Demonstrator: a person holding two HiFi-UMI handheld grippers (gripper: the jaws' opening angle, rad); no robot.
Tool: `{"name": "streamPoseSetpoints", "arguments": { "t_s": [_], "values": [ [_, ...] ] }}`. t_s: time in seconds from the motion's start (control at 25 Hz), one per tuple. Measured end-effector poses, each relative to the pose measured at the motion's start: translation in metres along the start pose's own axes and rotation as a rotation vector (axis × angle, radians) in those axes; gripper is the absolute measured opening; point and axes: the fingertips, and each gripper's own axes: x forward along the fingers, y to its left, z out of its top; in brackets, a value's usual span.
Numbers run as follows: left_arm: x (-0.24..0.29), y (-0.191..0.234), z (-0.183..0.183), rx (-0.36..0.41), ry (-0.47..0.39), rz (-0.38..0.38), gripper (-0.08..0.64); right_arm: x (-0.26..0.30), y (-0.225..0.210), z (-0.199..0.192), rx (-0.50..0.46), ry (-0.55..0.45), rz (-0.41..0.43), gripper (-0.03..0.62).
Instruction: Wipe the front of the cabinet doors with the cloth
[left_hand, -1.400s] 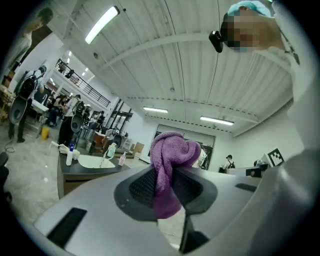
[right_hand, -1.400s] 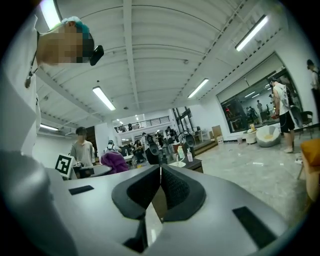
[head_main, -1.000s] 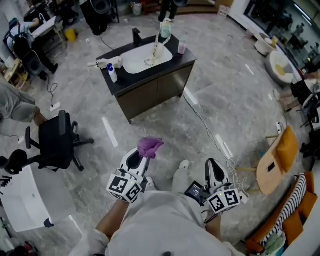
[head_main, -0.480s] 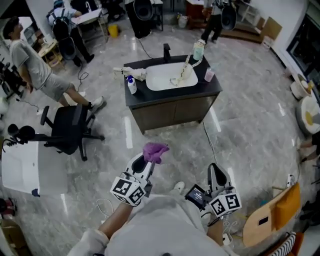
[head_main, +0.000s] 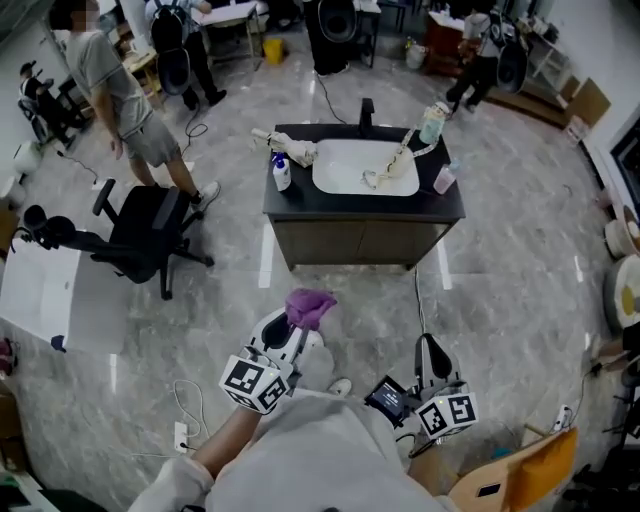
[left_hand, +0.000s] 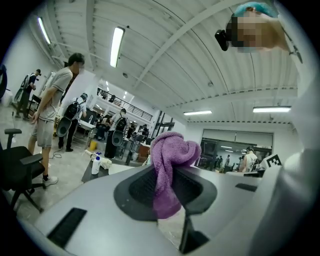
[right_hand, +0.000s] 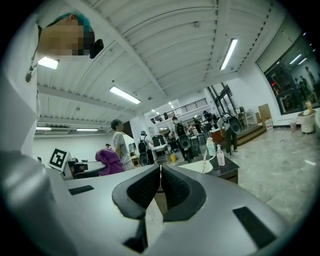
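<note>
On the grey marble-look floor (head_main: 500, 250) of a large open workroom, a dark vanity cabinet (head_main: 290, 235) stands well ahead of the person holding the 2 grippers. Its cabinet doors (head_main: 360, 243) face that person, both closed. The black countertop (head_main: 452, 205) carries a white sink basin (head_main: 355, 160) with a black faucet (head_main: 367, 108) behind it, a white bottle with a blue cap (head_main: 283, 173) at the basin's left, a crumpled white rag (head_main: 297, 149) beside that bottle, a tall pale-green bottle (head_main: 432, 122) at the back right and a small pink cup (head_main: 445, 181) near the right edge.

The left gripper (head_main: 297, 328) is raised in front of the person's torso, its jaws clamped on a purple cloth (head_main: 311, 306). The left gripper view shows the cloth pinched between the 2 dark pads, with a bunched fold standing above them and a tail hanging below. The cloth is well apart from the cabinet doors, with bare floor between them.

The right gripper (right_hand: 160, 186) is held low at the person's right side, its jaws pressed together with nothing between them.

To the left of the cabinet stands a black office chair (head_main: 150, 225), and beyond it a person in a grey shirt and shorts (head_main: 125, 95). A white table (head_main: 40, 300) sits at the far left. A thin cable (head_main: 422, 305) runs across the floor from the cabinet's right corner toward the person.
</note>
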Motion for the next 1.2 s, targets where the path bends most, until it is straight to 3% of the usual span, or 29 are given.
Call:
{"name": "streamPoseSetpoints", "arguments": {
  "t_s": [0.28, 0.4, 0.6, 0.92, 1.2],
  "values": [
    [0.084, 0.016, -0.015, -0.044, 0.048, -0.074, 0.08, 0.058, -0.023, 0.038, -0.047, 0.005, -0.006, 0.029],
    [0.13, 0.015, -0.006, -0.048, 0.029, -0.144, 0.08, 0.079, -0.042, 0.056, -0.084, 0.0, -0.018, 0.029],
    [0.177, 0.024, 0.021, -0.026, -0.021, -0.226, 0.08, 0.11, -0.07, 0.072, -0.056, -0.034, -0.053, 0.029],
    [0.2, 0.083, 0.01, -0.053, 0.027, -0.077, 0.08, 0.168, -0.096, 0.061, -0.035, 0.035, 0.022, 0.029],
    [0.219, 0.09, -0.032, -0.04, 0.098, 0.066, 0.08, 0.216, -0.142, 0.017, -0.058, 0.153, 0.16, 0.029]
  ]
}}
